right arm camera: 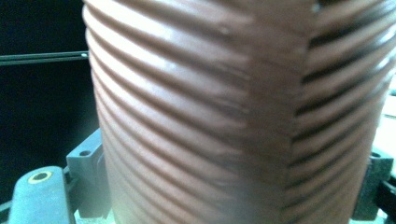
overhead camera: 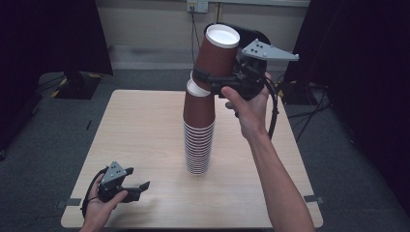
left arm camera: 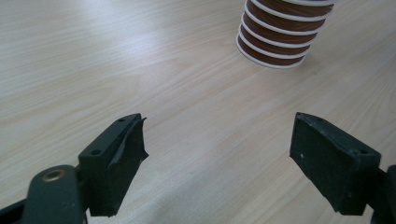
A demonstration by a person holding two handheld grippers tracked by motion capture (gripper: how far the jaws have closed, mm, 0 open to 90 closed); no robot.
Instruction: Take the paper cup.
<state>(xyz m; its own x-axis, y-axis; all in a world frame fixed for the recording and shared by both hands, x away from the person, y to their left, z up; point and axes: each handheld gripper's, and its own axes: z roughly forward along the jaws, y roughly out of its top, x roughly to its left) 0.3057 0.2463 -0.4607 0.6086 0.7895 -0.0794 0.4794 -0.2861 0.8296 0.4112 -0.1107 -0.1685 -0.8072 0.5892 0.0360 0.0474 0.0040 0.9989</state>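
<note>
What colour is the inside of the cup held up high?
White inside the cup, brown outside; the high view shows it best.

A lab or recording room is suggested rather than a home. A single pale wood-grain worktop (overhead camera: 145, 125) is set alone on grey carpet floor (overhead camera: 48, 140), and it is flanked by black curtains (overhead camera: 53, 34) hung at both sides. A bare cream wall (overhead camera: 145, 21) is seen behind, where a white wall socket (overhead camera: 197, 6) is fitted and a dark cable (overhead camera: 195, 29) is plugged in. Small strips of dark tape (overhead camera: 313, 198) are stuck on the floor at the worktop's near corners.
</note>
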